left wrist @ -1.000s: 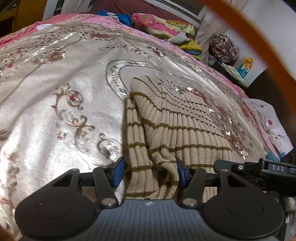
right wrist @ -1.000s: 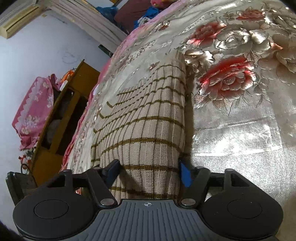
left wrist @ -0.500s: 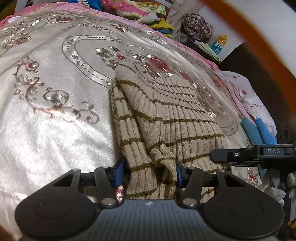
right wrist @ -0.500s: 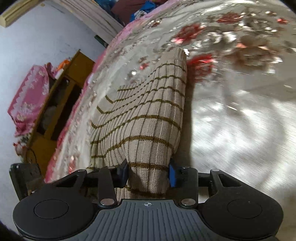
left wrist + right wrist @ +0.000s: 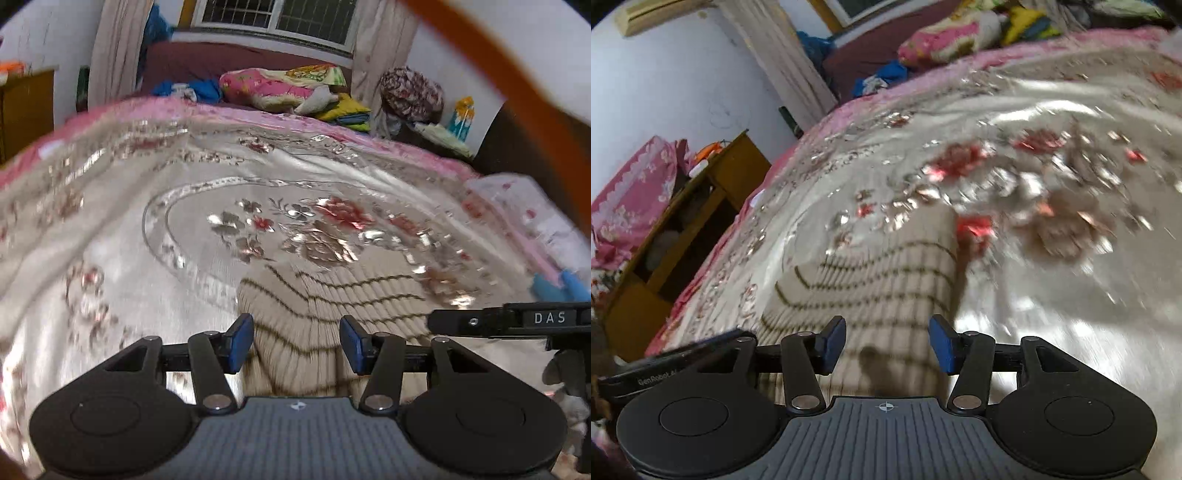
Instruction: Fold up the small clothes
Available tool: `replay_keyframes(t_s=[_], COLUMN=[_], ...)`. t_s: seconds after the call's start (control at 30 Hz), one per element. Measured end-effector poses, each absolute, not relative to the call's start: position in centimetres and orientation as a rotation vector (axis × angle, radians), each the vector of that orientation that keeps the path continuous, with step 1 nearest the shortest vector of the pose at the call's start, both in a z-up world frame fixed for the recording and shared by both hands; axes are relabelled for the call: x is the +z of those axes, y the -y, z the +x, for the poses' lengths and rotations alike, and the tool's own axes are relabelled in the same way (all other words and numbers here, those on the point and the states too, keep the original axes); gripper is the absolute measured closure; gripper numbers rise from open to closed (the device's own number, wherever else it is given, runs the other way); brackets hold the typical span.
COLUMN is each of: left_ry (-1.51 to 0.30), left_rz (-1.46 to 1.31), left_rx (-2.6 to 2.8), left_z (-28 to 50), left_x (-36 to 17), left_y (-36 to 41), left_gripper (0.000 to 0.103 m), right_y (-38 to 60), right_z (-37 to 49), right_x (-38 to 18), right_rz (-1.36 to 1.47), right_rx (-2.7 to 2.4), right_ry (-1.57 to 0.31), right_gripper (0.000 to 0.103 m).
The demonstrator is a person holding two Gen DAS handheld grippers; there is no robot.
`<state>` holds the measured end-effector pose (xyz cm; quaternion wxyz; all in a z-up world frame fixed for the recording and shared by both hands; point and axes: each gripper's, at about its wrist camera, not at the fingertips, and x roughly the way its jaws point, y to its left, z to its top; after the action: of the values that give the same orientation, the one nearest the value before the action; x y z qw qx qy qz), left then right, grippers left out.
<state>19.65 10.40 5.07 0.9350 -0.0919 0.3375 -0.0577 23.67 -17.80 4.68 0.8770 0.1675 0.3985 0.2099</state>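
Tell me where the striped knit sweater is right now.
The striped knit sweater lies on the floral bedspread, low in both wrist views, just ahead of the left tongs and right tongs.

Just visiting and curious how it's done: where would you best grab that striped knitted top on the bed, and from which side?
Probably the near end of the striped knitted top, coming down from above on the near side. It lies flat on the bedspread as a folded strip running away, so that end can be lifted over.
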Motion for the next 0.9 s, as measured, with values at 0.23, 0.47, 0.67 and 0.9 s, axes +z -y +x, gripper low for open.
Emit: replay_keyframes(t_s=[0.23,0.47,0.67,0.9], left_ry=[-0.766,-0.762,-0.705,-0.786], left_rz=[-0.220,-0.240,-0.255,-0.211], left_rx=[-0.006,0.027,0.042,0.140], left_z=[20.0,18.9,20.5,22.5], left_x=[2.2,3.3,4.8,2.5], left_y=[-11.7,-12.2,-11.7,-12.1], left_gripper=[0.046,0.046,0.047,0.046], right_y=[14.0,11.8,13.8,13.6], right_z=[26.1,25.7,24.0,21.4], right_x=[2.4,3.4,4.9,5.4], right_rz=[0.337,0.218,0.267,0.199], right_rx=[0.474,0.487,0.487,0.511], right_ry=[-0.869,-0.825,-0.791,-0.787], right_gripper=[0.052,0.052,0.052,0.052])
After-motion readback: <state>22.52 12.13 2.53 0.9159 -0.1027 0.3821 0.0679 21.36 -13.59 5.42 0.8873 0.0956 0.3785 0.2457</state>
